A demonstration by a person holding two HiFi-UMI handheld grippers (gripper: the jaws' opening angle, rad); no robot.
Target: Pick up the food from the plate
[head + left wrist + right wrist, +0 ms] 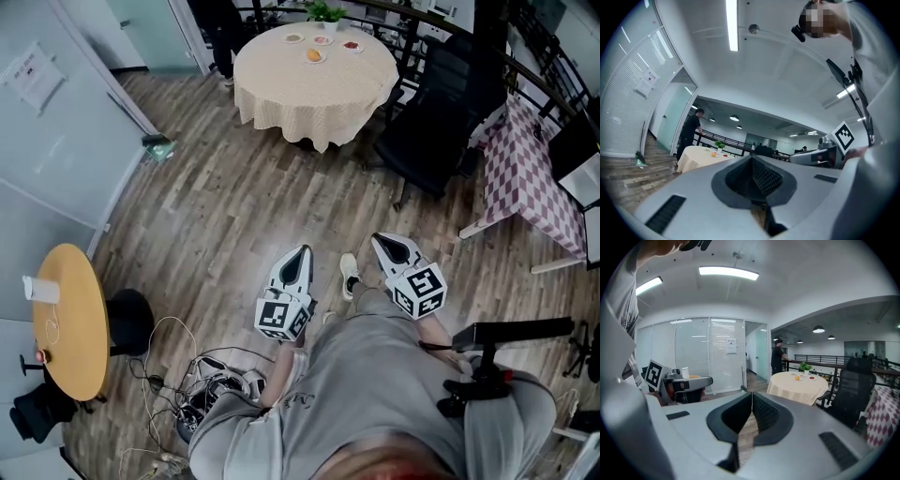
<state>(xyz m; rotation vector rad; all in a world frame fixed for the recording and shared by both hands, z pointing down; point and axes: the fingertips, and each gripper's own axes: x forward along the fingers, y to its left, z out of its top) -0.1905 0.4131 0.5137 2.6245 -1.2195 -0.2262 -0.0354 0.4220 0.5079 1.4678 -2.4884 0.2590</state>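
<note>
The person holds the left gripper [298,258] and the right gripper [389,246] side by side near the belly, pointing ahead. Both have jaws squeezed shut, with nothing inside. The food [313,54] sits far off on the round table [281,89].

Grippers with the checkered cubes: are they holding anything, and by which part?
Nothing is held. The left gripper and right gripper both have their jaws shut together, empty; the food sits far off on the round table.
</note>
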